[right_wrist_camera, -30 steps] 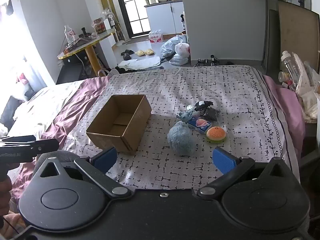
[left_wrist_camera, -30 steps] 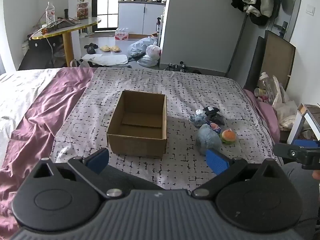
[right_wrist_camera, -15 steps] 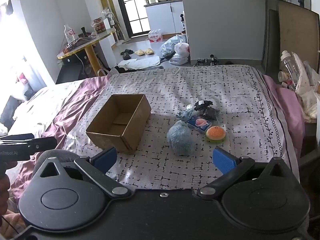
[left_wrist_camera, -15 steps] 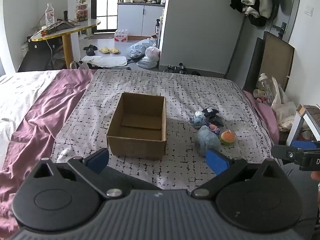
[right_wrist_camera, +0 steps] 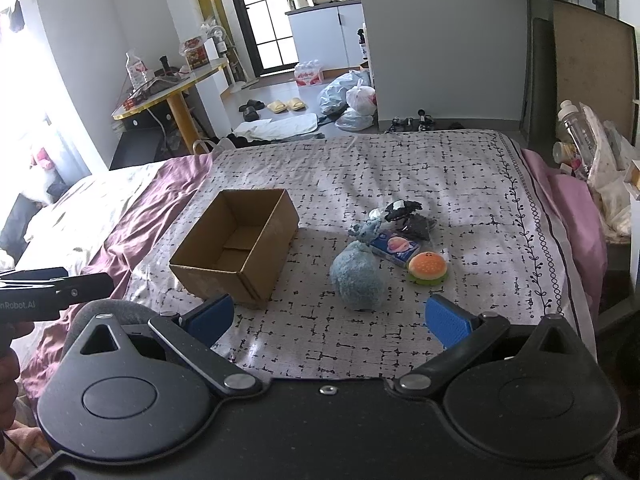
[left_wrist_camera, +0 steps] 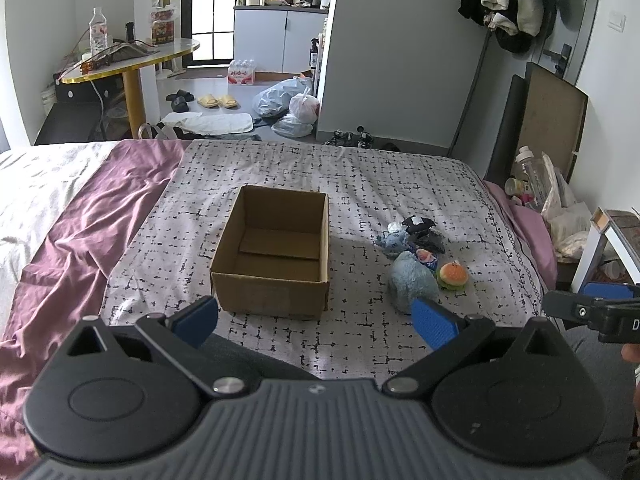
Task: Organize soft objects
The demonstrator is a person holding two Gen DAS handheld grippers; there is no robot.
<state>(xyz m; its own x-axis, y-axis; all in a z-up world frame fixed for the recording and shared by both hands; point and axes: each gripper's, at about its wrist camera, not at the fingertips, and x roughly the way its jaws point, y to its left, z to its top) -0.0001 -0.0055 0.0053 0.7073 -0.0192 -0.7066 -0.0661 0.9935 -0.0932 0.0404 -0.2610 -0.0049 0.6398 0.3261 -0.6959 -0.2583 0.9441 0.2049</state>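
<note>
Left to right on the bed (right_wrist_camera: 460,168): an open cardboard box (right_wrist_camera: 240,248) at frame centre-left; right of it, apart, a cluster of soft objects, blue plush ball (right_wrist_camera: 357,276) nearest, burger toy (right_wrist_camera: 427,267) beside it, dark plush (right_wrist_camera: 404,210) behind. Left gripper (left_wrist_camera: 314,320) and right gripper (right_wrist_camera: 326,318), jaws spread wide, hold nothing.

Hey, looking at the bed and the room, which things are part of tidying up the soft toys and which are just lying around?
Part of the job:
cardboard box
blue plush
burger toy
small blue toy
black toy
planet packet

Just lying about:
slippers
plastic bags
water bottle
hanging clothes
</note>
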